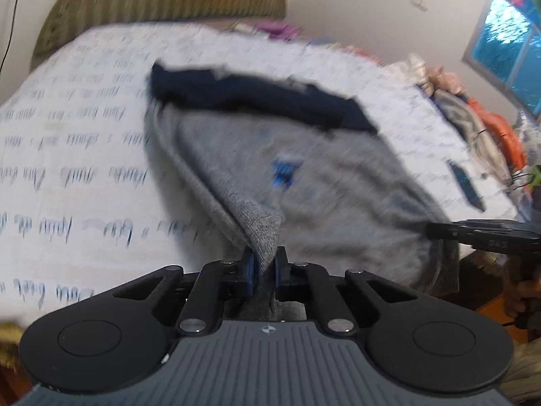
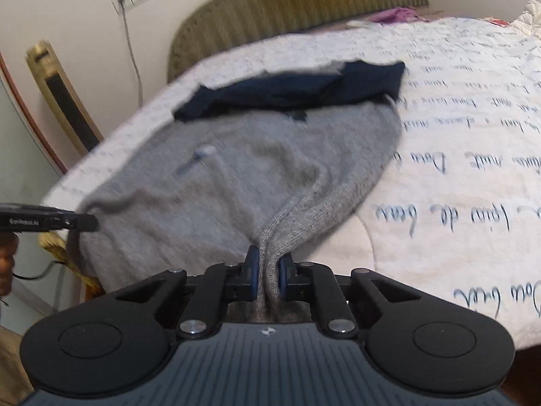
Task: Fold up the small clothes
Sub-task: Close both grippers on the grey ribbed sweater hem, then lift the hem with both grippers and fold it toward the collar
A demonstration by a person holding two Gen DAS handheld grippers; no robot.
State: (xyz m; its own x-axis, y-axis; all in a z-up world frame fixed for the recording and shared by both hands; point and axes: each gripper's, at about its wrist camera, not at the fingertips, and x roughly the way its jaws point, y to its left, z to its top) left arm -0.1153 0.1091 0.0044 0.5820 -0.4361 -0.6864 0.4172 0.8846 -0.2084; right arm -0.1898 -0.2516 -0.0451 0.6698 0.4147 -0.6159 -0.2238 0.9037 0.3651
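Observation:
A small grey knitted sweater (image 1: pixel 304 182) with a dark navy band (image 1: pixel 257 98) at its far end lies on the bed. My left gripper (image 1: pixel 263 264) is shut on a near corner of the sweater's hem. My right gripper (image 2: pixel 268 269) is shut on the other near corner of the grey sweater (image 2: pixel 236 162); its navy band (image 2: pixel 297 88) lies at the far end. Each gripper shows in the other's view, the right one at the right edge (image 1: pixel 473 233) and the left one at the left edge (image 2: pixel 50 221). Both views are blurred.
The bed has a white quilt (image 1: pixel 77 142) with printed script and an olive headboard (image 2: pixel 304 3). A pile of mixed clothes (image 1: pixel 473 115) lies along the bed's far right side. A window (image 1: pixel 507 50) is beyond it. A wall socket with a cable (image 2: pixel 130 27) is left of the headboard.

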